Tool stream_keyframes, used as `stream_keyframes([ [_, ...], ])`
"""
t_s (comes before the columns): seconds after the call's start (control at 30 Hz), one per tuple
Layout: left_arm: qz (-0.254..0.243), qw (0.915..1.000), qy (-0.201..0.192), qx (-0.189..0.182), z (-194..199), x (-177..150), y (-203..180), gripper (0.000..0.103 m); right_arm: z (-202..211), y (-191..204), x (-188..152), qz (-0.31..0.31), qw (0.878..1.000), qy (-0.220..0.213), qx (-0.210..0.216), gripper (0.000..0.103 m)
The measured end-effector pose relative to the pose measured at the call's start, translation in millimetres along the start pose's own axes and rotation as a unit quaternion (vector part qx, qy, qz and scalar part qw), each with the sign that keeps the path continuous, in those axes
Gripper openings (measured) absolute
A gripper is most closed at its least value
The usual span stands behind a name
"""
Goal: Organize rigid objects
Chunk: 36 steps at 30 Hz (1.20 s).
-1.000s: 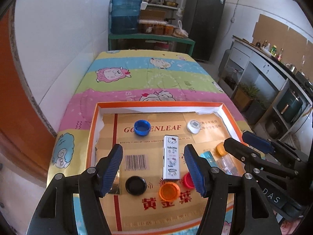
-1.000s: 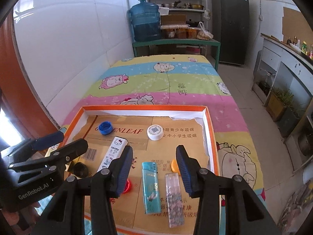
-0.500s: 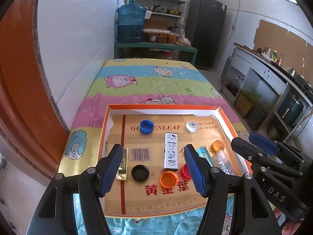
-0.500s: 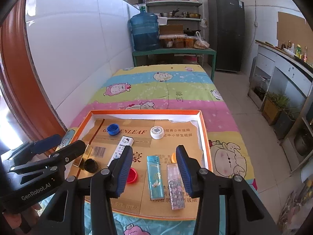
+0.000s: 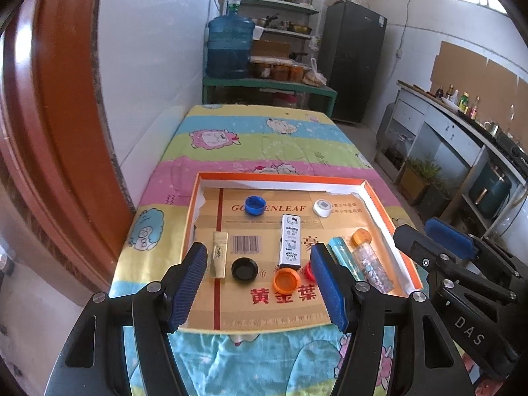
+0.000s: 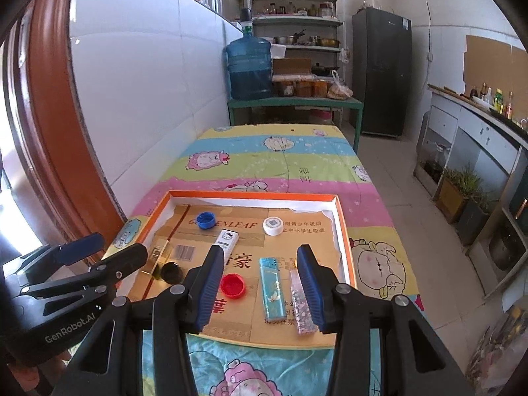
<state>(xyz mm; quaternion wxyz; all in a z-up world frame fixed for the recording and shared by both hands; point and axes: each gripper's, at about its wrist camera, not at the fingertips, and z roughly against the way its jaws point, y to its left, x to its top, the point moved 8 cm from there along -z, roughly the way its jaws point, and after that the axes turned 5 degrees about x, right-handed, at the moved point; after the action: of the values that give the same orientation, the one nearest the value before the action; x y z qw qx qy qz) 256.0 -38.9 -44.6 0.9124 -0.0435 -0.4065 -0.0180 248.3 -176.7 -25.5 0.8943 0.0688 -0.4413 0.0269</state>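
Both my left gripper [image 5: 259,283] and right gripper [image 6: 259,285] hang released; I'd pinch the light, stiff, slippery lighter [image 6: 272,287] across its long sides.

Both tools are showing the same build. The left gripper [image 5: 259,283] is wearing two black plastic fingers, each faced with a ribbed blue pad [image 5: 188,285], and round silver screws are sitting on the black arms behind the pads. Seen from the right wrist camera, its black body is carrying pale grey lettering reading "GenRobot.AI". The right gripper [image 6: 259,285] is showing the same black angular arms, ribbed blue pads [image 6: 310,282] and silver screw heads just behind those pads. Seen from the left wrist camera, its black side is bearing the pale letters "DAS", and a smooth blue pad is capping its upper finger.
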Motion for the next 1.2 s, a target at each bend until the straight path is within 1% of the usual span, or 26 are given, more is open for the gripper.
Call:
stream_keyframes([
  [0.1, 0.003, 0.9999, -0.012, 0.002, 15.9, -2.7, 2.1, 0.067, 8.5, 4.5, 0.5, 0.002, 1.000, -0.008, 0.000, 0.046],
  [0.23, 0.015, 0.9997, -0.018, 0.012, 28.8, -4.9, 6.9, 0.067, 19.0, 10.1, 0.2, 0.004, 1.000, -0.017, -0.001, 0.046],
  [0.4, 0.031, 0.9983, -0.035, 0.036, 49.4, -8.2, 14.2, 0.067, 32.4, 13.7, -3.1, 0.004, 1.000, -0.024, -0.001, 0.046],
  [0.53, 0.036, 0.9977, -0.049, 0.030, 66.7, -10.7, 13.7, 0.067, 49.1, 16.9, -4.5, 0.012, 0.999, -0.038, -0.012, 0.046],
  [0.6, 0.031, 0.9973, -0.059, 0.031, 77.2, -12.5, 10.7, 0.067, 59.9, 17.8, -4.9, 0.012, 0.999, -0.050, -0.017, 0.046],
  [0.73, 0.013, 0.9953, -0.080, 0.054, 99.4, -19.2, 5.7, 0.067, 83.4, 18.3, -8.9, 0.015, 0.997, -0.072, -0.031, 0.046],
  [0.8, 0.011, 0.9940, -0.091, 0.059, 108.8, -22.0, 4.4, 0.067, 92.8, 19.3, -11.8, 0.020, 0.996, -0.078, -0.037, 0.046],
  [0.97, 0.006, 0.9912, -0.108, 0.076, 129.3, -28.7, 2.8, 0.067, 108.2, 22.3, -18.3, 0.020, 0.996, -0.083, -0.035, 0.046],
  [1.1, -0.002, 0.9918, -0.109, 0.066, 139.4, -36.4, -1.1, 0.067, 115.6, 22.8, -23.3, 0.017, 0.996, -0.082, -0.033, 0.046],
  [1.2, -0.005, 0.9916, -0.112, 0.065, 147.7, -41.7, -2.9, 0.067, 122.3, 25.3, -26.9, 0.016, 0.996, -0.084, -0.032, 0.046],
])
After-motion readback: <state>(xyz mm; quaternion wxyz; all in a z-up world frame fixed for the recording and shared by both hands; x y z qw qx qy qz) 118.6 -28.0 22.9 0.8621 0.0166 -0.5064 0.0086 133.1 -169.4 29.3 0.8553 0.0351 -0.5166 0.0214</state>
